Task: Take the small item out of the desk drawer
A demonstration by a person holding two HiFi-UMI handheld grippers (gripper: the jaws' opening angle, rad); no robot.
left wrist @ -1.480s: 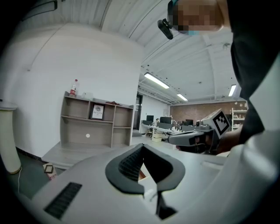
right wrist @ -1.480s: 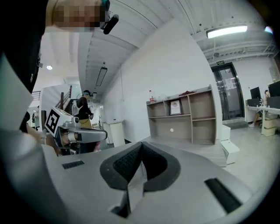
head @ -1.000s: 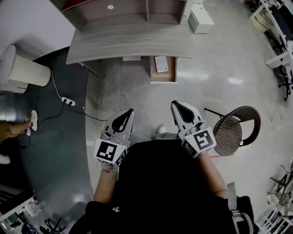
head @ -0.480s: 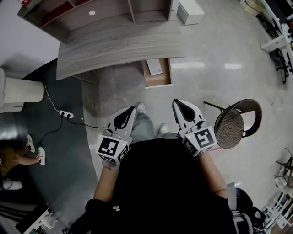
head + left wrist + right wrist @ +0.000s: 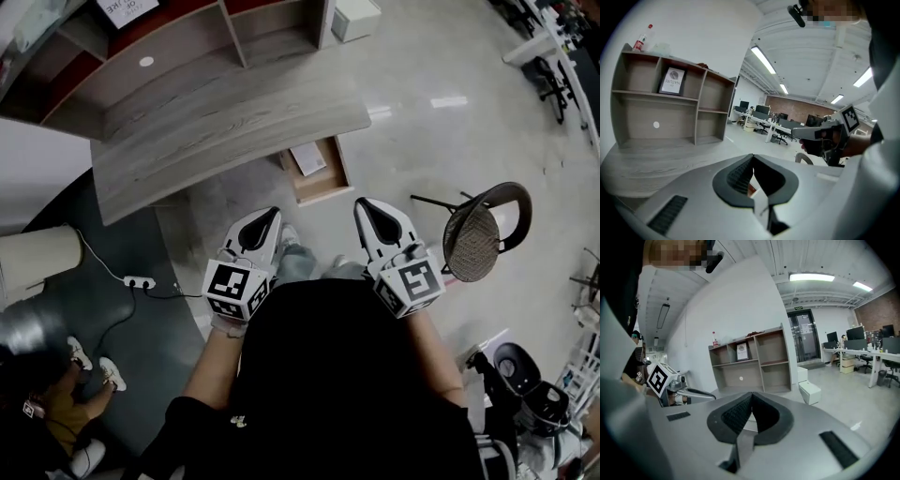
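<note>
**Head view:** the open wooden drawer [image 5: 326, 183] juts out from under the front edge of the grey wood-grain desk [image 5: 225, 112]. A flat white rectangular item [image 5: 307, 157] lies in the drawer's desk-side end, its long axis roughly along the drawer's pull. The left gripper [image 5: 271, 215] and right gripper [image 5: 364, 204] hover short of the desk, touching nothing. A round woven-seat chair [image 5: 473, 246] stands to the desk's right.

**Left gripper view:** the jaws are clenched on nothing, with the desk's open shelf unit [image 5: 670, 110] beyond them.

**Right gripper view:** the jaws are pressed together and empty.
</note>
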